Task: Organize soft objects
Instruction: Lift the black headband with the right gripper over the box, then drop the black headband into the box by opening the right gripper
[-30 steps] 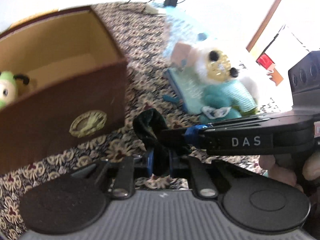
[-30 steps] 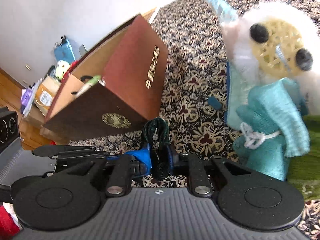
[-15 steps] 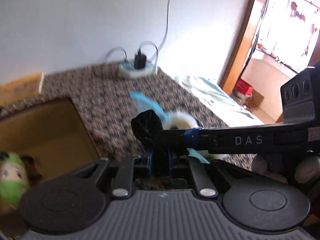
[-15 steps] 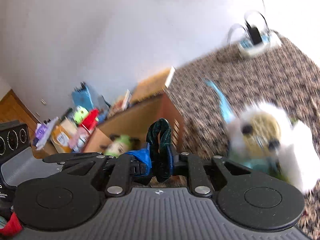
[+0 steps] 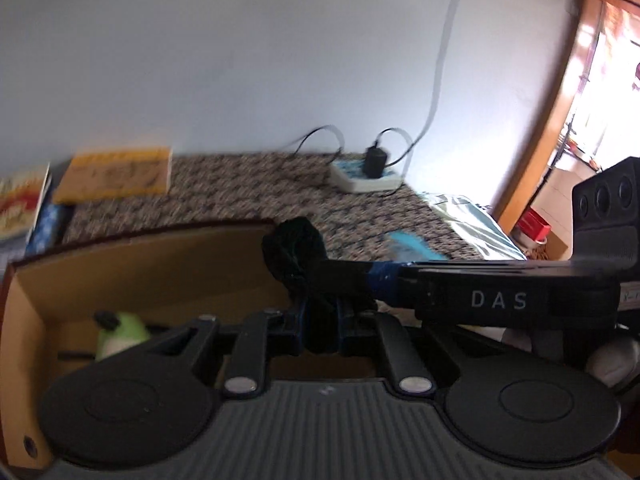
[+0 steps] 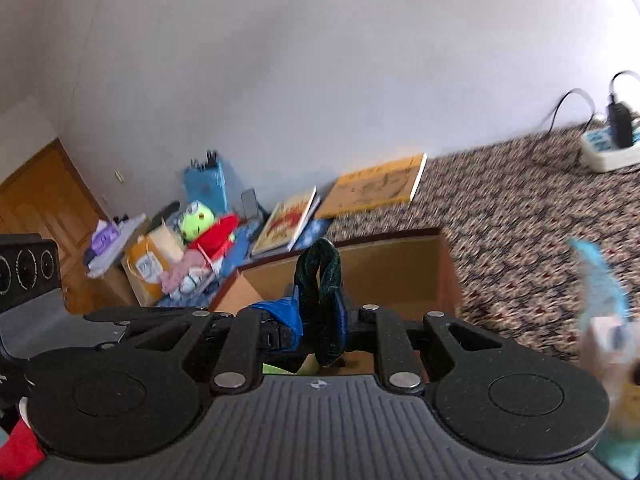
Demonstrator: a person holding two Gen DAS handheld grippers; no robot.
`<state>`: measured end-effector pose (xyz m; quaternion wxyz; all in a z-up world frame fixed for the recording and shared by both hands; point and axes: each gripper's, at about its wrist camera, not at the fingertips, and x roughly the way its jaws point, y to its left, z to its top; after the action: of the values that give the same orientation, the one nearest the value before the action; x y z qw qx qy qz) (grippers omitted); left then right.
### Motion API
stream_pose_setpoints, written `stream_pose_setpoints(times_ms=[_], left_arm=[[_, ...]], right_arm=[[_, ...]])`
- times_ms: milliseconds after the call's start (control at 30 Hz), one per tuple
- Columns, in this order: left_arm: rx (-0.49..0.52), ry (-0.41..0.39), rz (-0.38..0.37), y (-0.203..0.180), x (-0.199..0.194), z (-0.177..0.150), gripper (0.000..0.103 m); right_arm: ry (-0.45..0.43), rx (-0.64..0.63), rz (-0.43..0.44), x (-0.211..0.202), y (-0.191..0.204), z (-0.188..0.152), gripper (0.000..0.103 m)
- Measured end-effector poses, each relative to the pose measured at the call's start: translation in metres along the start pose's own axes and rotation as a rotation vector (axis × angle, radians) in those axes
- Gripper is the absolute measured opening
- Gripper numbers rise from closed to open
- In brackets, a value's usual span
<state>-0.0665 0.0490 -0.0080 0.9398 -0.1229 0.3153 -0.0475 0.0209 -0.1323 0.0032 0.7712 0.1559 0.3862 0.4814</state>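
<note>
A dark green fabric loop, soft and limp, is pinched between both claws at once, above the near right part of the open brown box. It looks light and floppy, likely to sag or slip, so a grip across its bunched middle seems safest. The right claw is closed tight on the loop, its blue pads pressing either side. The left claw is likewise clamped shut on the same cloth, with the other tool's arm crossing from the right. Inside the box, near left, sits a green plush toy. On the far patterned bedspread rests a power strip.
</note>
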Motion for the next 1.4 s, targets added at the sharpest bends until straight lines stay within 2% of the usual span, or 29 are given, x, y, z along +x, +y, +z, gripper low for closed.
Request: stream_pose_setpoints(times_ms=[200,500,600,700,1000,1033,1100,1133,1167,1400], left_arm=[[-0.089,0.103,0.011,0.049,0.026,-0.020,0.008],[-0.155,0.259,0.052,0.091,0.047,-0.034,0.008],[-0.171,0.305,0.077,0.101,0.050,-0.037,0.009],[-0.209,0.344,0.096,0.115,0.050,-0.040,0.009],[-0.205,0.327,0.156,0.129,0.024,-0.043,0.012],[-0.206,0.320,0.157,0.130,0.022,-0.042,0.014],[-0.203,0.305,0.169,0.129,0.019,-0.041,0.026],[-0.194,0.297,0.179,0.126,0.017,-0.039,0.047],[-0.184,0.286,0.189,0.124,0.016,-0.038,0.058],[-0.142,0.294,0.163,0.105,0.026,-0.034,0.058]], right_arm=[[0.130,0.015,-0.060,0.051,0.007,-0.013,0.000],[0.302,0.052,-0.127,0.104,0.020,-0.027,0.000],[0.347,0.066,-0.134,0.118,0.024,-0.030,0.000],[0.379,0.090,-0.115,0.129,0.029,-0.033,0.006],[0.379,0.096,-0.020,0.136,0.043,-0.036,0.009],[0.375,0.101,-0.016,0.135,0.043,-0.035,0.009],[0.362,0.115,-0.019,0.132,0.041,-0.033,0.009],[0.355,0.115,-0.031,0.129,0.040,-0.031,0.010],[0.347,0.114,-0.045,0.128,0.039,-0.030,0.010],[0.324,0.176,-0.081,0.105,0.020,-0.030,0.010]])
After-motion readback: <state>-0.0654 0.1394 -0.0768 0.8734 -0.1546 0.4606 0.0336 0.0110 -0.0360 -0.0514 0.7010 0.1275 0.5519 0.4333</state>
